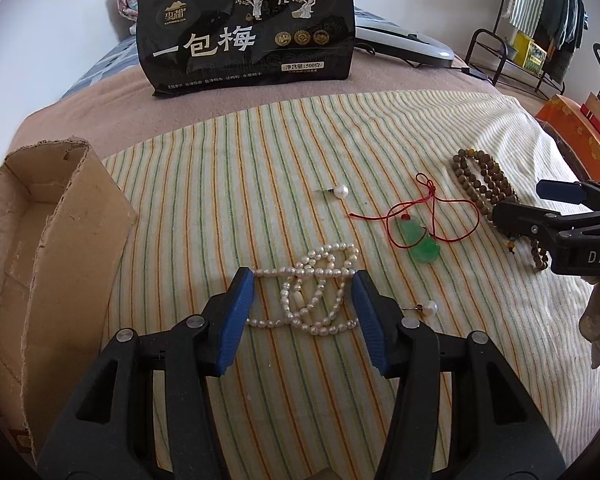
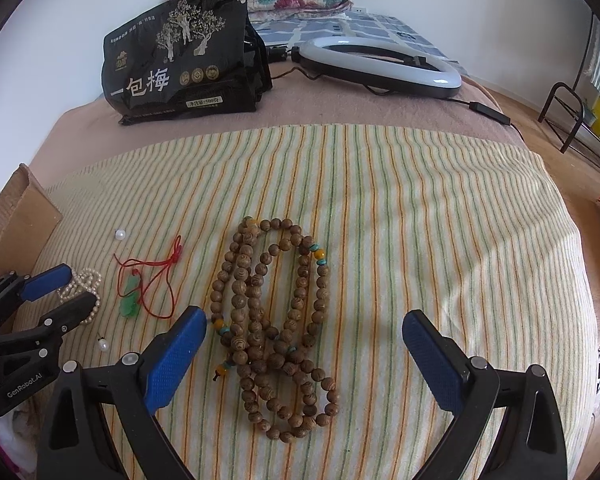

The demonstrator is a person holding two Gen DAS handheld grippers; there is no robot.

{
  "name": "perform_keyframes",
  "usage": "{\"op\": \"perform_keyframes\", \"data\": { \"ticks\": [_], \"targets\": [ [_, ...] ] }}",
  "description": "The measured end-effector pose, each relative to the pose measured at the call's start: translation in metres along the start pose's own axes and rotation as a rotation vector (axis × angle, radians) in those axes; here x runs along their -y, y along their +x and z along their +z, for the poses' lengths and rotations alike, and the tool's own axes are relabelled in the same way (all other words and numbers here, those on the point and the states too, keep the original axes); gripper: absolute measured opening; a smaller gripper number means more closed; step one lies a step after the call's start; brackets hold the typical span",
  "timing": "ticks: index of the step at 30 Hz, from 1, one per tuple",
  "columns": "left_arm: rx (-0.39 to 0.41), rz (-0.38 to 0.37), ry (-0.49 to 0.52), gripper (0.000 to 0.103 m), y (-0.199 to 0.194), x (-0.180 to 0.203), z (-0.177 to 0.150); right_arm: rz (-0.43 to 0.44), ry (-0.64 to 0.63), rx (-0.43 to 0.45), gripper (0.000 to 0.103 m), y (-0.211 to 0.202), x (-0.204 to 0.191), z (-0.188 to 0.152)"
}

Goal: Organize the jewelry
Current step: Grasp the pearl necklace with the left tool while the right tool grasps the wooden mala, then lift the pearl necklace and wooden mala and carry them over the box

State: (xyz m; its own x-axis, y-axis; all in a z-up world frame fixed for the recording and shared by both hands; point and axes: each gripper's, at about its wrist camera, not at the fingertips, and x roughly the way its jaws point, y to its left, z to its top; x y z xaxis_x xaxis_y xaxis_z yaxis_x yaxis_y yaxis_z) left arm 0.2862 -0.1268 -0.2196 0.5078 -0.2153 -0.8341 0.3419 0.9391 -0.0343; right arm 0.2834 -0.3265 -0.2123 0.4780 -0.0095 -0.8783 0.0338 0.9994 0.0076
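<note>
A white pearl necklace [image 1: 314, 284] lies bunched on the striped cloth [image 1: 260, 168]. My left gripper [image 1: 303, 280] is open, its blue pads on either side of the necklace; it shows in the right wrist view [image 2: 74, 286] too. A green jade pendant on a red cord [image 1: 420, 242] lies to the right. Two pearl earrings lie apart, one far [image 1: 340, 191], one near [image 1: 430, 307]. A wooden bead strand [image 2: 276, 320] lies coiled between the open pads of my right gripper [image 2: 304, 326], which also shows in the left wrist view [image 1: 520, 206].
An open cardboard box [image 1: 40, 260] stands at the left edge of the cloth. A black snack bag [image 1: 248, 28] stands behind, a ring light [image 2: 380, 64] beside it. An orange box [image 1: 580, 140] and a metal rack [image 1: 512, 52] are at the right.
</note>
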Motion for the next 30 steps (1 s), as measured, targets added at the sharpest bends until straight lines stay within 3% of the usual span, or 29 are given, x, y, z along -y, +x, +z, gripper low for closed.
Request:
{"op": "perform_keyframes", "data": {
  "ticks": [3,7,10,13,16,18,21,23,30],
  "targets": [
    [0.009,-0.005,0.002,0.049,0.000,0.000,-0.001,-0.003,-0.002,-0.012,0.100,0.005,0.000,-0.001],
    [0.015,-0.008,0.004,0.032,0.000,0.000,0.000,-0.011,-0.007,-0.013,0.100,0.008,-0.002,0.000],
    [0.017,-0.012,0.010,0.020,-0.001,0.002,0.000,-0.017,-0.002,-0.017,0.093,0.009,-0.002,0.001],
    [0.019,-0.013,0.012,0.012,-0.002,0.003,0.000,-0.014,-0.004,-0.014,0.080,0.008,-0.003,0.002],
    [0.019,-0.018,0.004,0.009,-0.003,0.002,0.000,0.006,-0.009,-0.012,0.058,0.007,-0.004,0.003],
    [0.016,-0.019,-0.002,0.006,-0.003,0.002,0.000,0.025,-0.005,-0.012,0.036,0.006,-0.004,0.003],
    [0.016,-0.019,-0.003,0.005,-0.006,0.003,0.000,0.050,0.017,-0.015,0.019,0.004,-0.002,0.004],
    [0.020,-0.019,-0.001,0.005,-0.009,0.004,0.000,0.064,0.032,-0.015,0.011,0.002,0.000,0.004],
    [0.054,-0.024,-0.023,0.005,-0.030,0.000,0.001,0.078,0.036,0.041,0.010,-0.022,-0.003,0.010]
  ]
}}
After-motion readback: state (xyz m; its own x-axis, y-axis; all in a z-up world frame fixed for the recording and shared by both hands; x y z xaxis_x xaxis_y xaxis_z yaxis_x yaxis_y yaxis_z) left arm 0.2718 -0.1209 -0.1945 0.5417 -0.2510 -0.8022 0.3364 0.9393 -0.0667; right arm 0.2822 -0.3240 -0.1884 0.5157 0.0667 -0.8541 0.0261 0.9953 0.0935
